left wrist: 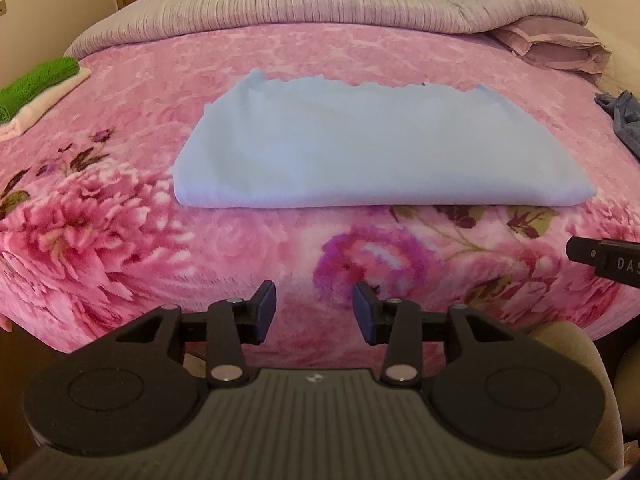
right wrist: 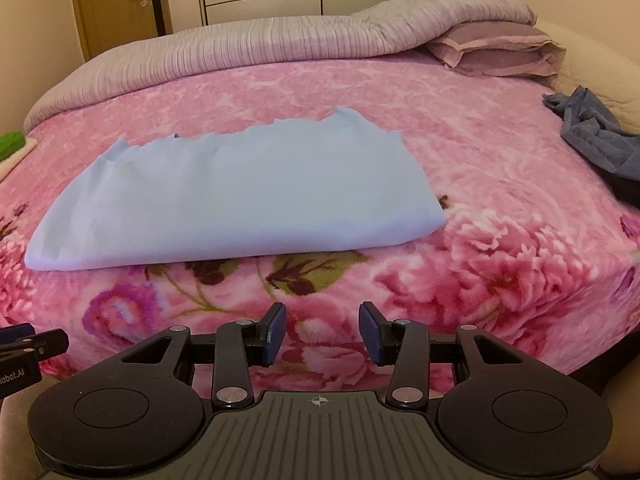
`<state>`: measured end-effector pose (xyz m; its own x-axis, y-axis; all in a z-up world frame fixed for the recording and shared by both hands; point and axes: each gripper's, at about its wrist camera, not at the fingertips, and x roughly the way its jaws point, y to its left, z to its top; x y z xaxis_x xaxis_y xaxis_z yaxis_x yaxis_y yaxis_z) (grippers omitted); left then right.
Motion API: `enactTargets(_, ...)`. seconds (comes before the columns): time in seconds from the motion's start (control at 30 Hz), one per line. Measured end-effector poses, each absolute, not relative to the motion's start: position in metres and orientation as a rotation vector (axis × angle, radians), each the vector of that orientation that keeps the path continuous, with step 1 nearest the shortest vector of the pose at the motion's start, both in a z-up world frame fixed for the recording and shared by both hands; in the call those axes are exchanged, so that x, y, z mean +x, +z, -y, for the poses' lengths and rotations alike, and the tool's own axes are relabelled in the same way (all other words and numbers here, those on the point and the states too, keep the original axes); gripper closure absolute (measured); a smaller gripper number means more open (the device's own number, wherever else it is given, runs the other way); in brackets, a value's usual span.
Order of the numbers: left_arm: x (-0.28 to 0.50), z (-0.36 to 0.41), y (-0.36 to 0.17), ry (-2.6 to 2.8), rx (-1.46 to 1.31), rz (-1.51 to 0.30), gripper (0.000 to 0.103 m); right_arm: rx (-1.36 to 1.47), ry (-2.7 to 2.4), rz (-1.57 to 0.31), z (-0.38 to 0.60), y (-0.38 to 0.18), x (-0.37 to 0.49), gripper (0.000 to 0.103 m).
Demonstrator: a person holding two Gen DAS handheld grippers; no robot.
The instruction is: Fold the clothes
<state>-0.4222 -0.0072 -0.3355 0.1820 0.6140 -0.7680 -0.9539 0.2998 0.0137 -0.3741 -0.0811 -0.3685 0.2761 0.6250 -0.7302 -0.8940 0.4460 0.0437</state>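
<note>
A light blue cloth (left wrist: 360,144) lies folded in a flat rectangle on the pink floral blanket (left wrist: 280,248), its folded edge toward me and its wavy edge at the far side. It also shows in the right wrist view (right wrist: 240,196). My left gripper (left wrist: 315,310) is open and empty, held back near the bed's front edge, short of the cloth. My right gripper (right wrist: 323,332) is open and empty, also near the front edge, below the cloth's right half. The right gripper's tip shows at the right edge of the left wrist view (left wrist: 604,260).
A folded green towel (left wrist: 36,80) on a cream one (left wrist: 44,108) lies at the far left of the bed. A crumpled dark blue garment (right wrist: 596,136) lies at the right. A lilac duvet (right wrist: 240,48) and pillows (right wrist: 500,52) lie at the back.
</note>
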Motion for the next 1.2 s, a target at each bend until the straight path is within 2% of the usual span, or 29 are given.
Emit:
enactTargets(0.27,-0.438,-0.013,-0.345,1.205,-0.606,-0.708,0.065,-0.318,1.035,-0.796,0.078,-0.383,-0.345,0.059)
enactTargets(0.4,-0.451,-0.022,-0.340,1.160,-0.638,-0.616,0.069,-0.085,1.052,-0.914,0.086,-0.388,-0.312,0.059)
enactTargets(0.5,-0.452,-0.029,-0.336,1.103,-0.653,-0.561,0.079,0.143,1.033,-1.036,0.095,-0.395,-0.282,0.059)
enactTargets(0.67,-0.433,-0.049,-0.331,0.996,-0.667,-0.504,0.080,0.519,0.975,-1.202,0.105,-0.412,-0.239,0.059)
enactTargets(0.77,-0.412,-0.067,-0.333,0.941,-0.674,-0.490,0.080,0.609,0.938,-1.256,0.102,-0.419,-0.225,0.059)
enactTargets(1.1,-0.351,-0.092,-0.367,0.919,-0.469,-0.659,0.079,0.709,0.870,-1.235,0.098,-0.435,-0.205,0.059)
enactTargets(1.2,-0.356,-0.097,-0.362,0.906,-0.514,-0.648,0.079,0.749,0.854,-1.221,0.098,-0.439,-0.201,0.059)
